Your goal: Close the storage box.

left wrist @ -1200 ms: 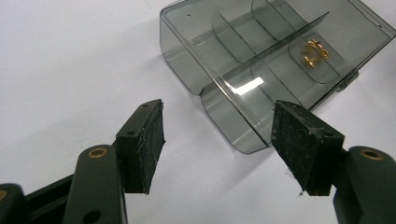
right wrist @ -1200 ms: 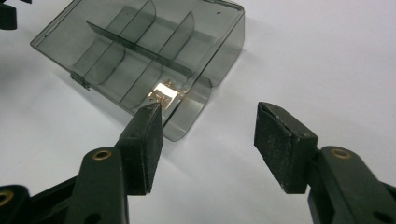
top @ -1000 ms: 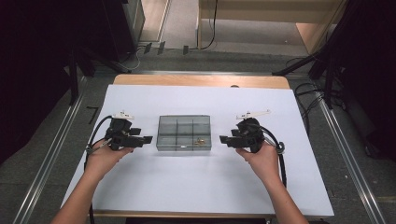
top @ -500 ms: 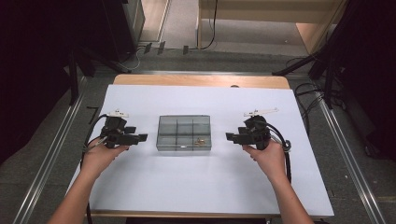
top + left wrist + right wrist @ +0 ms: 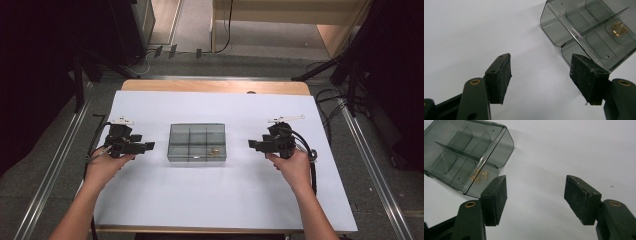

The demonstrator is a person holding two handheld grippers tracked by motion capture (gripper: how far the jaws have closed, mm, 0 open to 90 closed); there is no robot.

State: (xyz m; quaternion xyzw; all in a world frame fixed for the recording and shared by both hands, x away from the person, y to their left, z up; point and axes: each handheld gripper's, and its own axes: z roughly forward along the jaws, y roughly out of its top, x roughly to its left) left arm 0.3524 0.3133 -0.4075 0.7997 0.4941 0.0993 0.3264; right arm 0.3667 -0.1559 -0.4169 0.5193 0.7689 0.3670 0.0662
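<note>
White-covered table (image 5: 215, 200) on grey floor (image 5: 45, 165), smoked compartment box (image 5: 197, 142) centred; left gripper (image 5: 149, 146) and right gripper (image 5: 251, 144) held apart, nothing gripped, right just widened.

Three cameras on my screen: one high and fixed, one riding on each gripper.

The high view looks forward and down from my side of the white table (image 5: 225, 200), far enough back to take in the whole top and floor beyond. The left gripper view sits low and close, facing along its own jaws toward the smoked compartment box (image 5: 594, 32) at upper right. The right gripper view is just as near, facing the same box (image 5: 466, 157) from the opposite side at upper left. All three share that box (image 5: 197, 142) mid-table.
</note>
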